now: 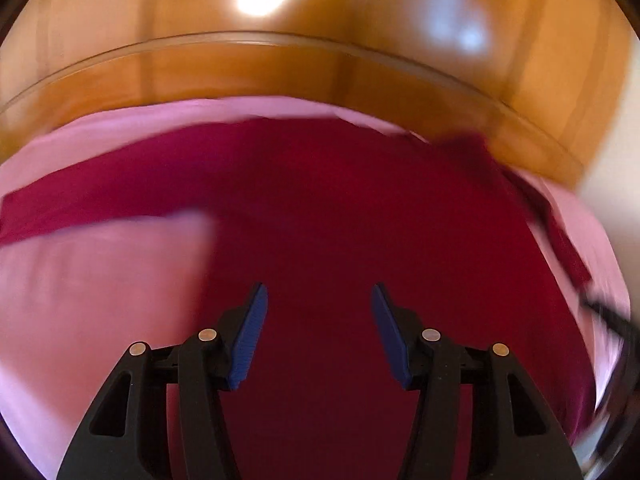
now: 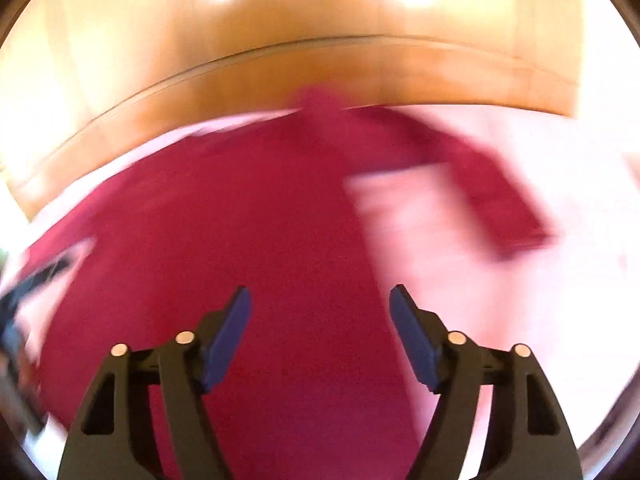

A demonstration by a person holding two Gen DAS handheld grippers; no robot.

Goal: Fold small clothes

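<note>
In the left wrist view, the left claw [image 1: 318,300] hangs spread with nothing between its blue pads [image 1: 250,340], above a dark red garment [image 1: 340,208] lying flat on a pink sheet [image 1: 92,280]; a wooden headboard [image 1: 280,68] rises beyond. In the blurred right wrist view, the right claw [image 2: 320,300] is likewise spread and empty over the same garment [image 2: 240,240], whose sleeve [image 2: 500,188] stretches ahead to the right across the sheet [image 2: 500,300].

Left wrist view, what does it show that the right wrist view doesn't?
Only the left wrist view shows the left tool, open and empty, with pink sheet at its left. Only the right wrist view shows the right tool, also open and empty, and a sleeve stretching right. Both show the dark red garment on the pink sheet before a wooden board, blurred.
</note>
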